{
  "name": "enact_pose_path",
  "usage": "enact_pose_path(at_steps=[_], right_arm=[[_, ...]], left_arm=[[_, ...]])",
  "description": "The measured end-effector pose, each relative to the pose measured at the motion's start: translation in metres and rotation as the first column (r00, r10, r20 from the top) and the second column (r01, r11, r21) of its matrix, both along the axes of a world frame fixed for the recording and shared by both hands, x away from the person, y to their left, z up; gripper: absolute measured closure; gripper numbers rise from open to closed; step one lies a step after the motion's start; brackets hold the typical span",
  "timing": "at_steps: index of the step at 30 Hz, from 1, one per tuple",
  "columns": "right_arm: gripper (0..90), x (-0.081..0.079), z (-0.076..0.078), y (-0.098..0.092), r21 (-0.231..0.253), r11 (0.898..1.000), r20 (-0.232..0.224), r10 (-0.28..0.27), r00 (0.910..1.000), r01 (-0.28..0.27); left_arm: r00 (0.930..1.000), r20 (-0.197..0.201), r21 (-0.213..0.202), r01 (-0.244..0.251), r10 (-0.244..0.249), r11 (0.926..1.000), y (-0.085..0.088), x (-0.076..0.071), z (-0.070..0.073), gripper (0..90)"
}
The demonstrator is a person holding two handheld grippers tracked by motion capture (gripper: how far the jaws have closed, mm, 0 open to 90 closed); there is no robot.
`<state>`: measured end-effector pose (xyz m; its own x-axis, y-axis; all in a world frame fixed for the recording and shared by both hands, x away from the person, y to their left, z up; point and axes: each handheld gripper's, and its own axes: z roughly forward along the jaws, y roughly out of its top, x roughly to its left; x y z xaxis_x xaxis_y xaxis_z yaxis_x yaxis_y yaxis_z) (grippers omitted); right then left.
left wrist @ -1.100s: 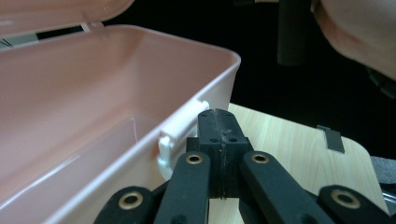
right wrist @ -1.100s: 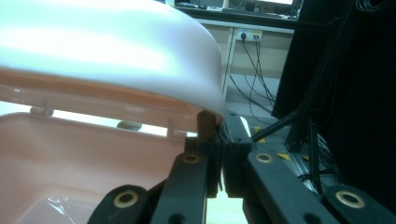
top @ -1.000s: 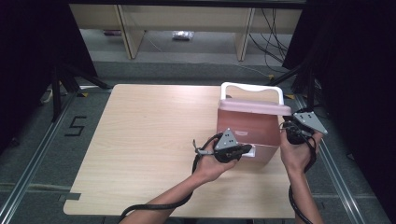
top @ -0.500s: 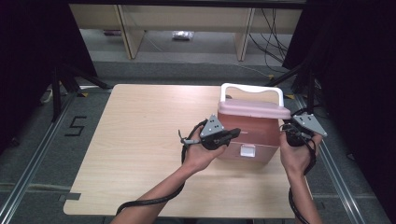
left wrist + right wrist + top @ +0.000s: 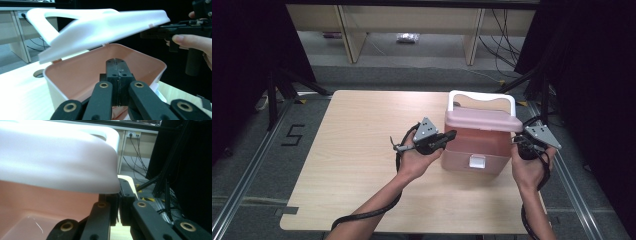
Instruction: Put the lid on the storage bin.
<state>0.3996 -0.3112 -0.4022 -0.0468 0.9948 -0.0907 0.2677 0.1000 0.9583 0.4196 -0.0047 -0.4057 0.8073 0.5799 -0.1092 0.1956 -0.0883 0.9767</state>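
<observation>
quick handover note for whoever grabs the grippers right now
Left gripper: jaws shut, empty, at the box's left side, tips over the open rim.
Right gripper: jaws shut at the lid's right edge; whether they pinch it is unclear.
Box: pink, on the table at the right, front latch undone.
Lid: white, tilted up, partly open.
Done: lid unlatched and lifted.
Left: probably swing the lid fully open; nothing visible inside yet.

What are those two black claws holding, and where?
The right gripper pinches the pink plastic box's white lid at its edge, propping it up. The left gripper holds nothing.
</observation>
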Motion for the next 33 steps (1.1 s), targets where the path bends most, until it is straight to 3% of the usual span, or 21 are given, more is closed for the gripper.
enact_pose_path(at_steps=[2,3,8,9,10,16,17,18,19,23,24,25,26,27,28,29,31,32,33], right_arm=[[88.5,-0.003,0.000,0.001,0.015,1.000,-0.025,-0.010,0.9996,0.010],[88.5,-0.002,-0.001,0.000,0.004,1.000,-0.007,-0.005,1.0000,0.005],[88.1,-0.003,-0.004,0.000,-0.001,1.000,-0.020,-0.006,0.9998,0.006],[87.9,-0.005,-0.005,0.001,0.025,1.000,-0.037,-0.012,0.9993,0.013],[87.7,-0.004,-0.006,0.000,0.011,1.000,-0.029,-0.001,0.9996,0.002],[87.0,-0.008,-0.011,-0.002,0.036,0.999,-0.062,0.008,0.9980,-0.006],[85.4,-0.008,-0.011,-0.004,0.004,1.000,-0.052,0.020,0.9984,-0.020],[84.5,-0.009,-0.011,-0.004,0.012,1.000,-0.064,0.023,0.9977,-0.022],[83.4,-0.012,-0.011,-0.004,0.024,0.999,-0.089,0.023,0.9958,-0.021],[81.6,-0.024,-0.013,-0.009,0.016,0.999,-0.096,0.032,0.9949,-0.031],[85.4,-0.029,-0.013,-0.010,0.021,0.999,-0.119,0.036,0.9923,-0.033],[90.0,-0.031,-0.014,-0.012,-0.008,0.999,-0.114,0.039,0.9927,-0.040],[90.0,-0.037,-0.015,-0.011,0.026,0.999,-0.123,0.023,0.9921,-0.020],[90.0,-0.039,-0.015,-0.014,-0.006,0.999,-0.123,0.030,0.9919,-0.031],[90.0,-0.042,-0.016,-0.016,0.003,1.000,-0.124,0.029,0.9918,-0.029],[90.0,-0.049,-0.017,-0.015,0.057,0.998,-0.138,0.013,0.9904,-0.005],[90.0,-0.055,-0.019,-0.021,0.049,0.999,-0.129,0.028,0.9913,-0.022],[90.0,-0.058,-0.019,-0.020,0.072,0.997,-0.132,0.008,0.9913,0.001],[90.0,-0.060,-0.021,-0.022,0.065,0.998,-0.127,0.027,0.9915,-0.019]], left_arm=[[1.0000,-0.003,-0.003,-0.006,0.006,1.0000,0.001,0.000,0.000,90.0],[1.0000,-0.001,-0.002,-0.007,0.007,1.0000,0.002,0.001,0.000,90.0],[1.0000,-0.002,0.003,-0.007,0.007,1.0000,0.003,0.001,-0.001,90.0],[1.0000,-0.003,0.003,-0.008,0.008,1.0000,0.003,0.001,-0.002,90.0],[1.0000,-0.005,0.002,-0.009,0.009,1.0000,0.003,0.000,-0.003,90.0],[0.9999,-0.011,0.014,-0.007,0.007,0.9999,0.004,0.000,-0.006,90.0],[0.9999,-0.010,0.018,-0.005,0.005,0.9998,0.004,-0.001,-0.007,90.0],[0.9999,-0.015,0.015,-0.006,0.006,0.9999,0.004,-0.001,-0.008,90.0],[0.9999,-0.017,0.021,-0.002,0.003,0.9998,0.005,-0.001,-0.009,90.0],[0.9996,-0.027,0.035,0.001,0.000,0.9994,0.007,-0.002,-0.013,90.0],[0.9995,-0.032,0.036,0.001,0.000,0.9994,0.007,-0.002,-0.014,90.0],[0.9995,-0.033,0.040,0.003,-0.002,0.9992,0.007,-0.003,-0.015,90.0],[0.9993,-0.036,0.042,0.003,-0.002,0.9991,0.008,-0.003,-0.016,90.0],[0.9991,-0.042,0.047,0.005,-0.003,0.9989,0.009,-0.003,-0.017,90.0],[0.9991,-0.043,0.048,0.007,-0.005,0.9988,0.010,-0.003,-0.020,90.0],[0.9988,-0.050,0.055,0.005,-0.002,0.9985,0.011,-0.004,-0.021,90.0],[0.9984,-0.056,0.051,0.001,0.002,0.9987,0.012,-0.005,-0.023,90.0],[0.9983,-0.058,0.053,0.002,0.001,0.9986,0.012,-0.005,-0.025,90.0],[0.9982,-0.060,0.058,0.004,0.000,0.9983,0.013,-0.006,-0.026,90.0]])
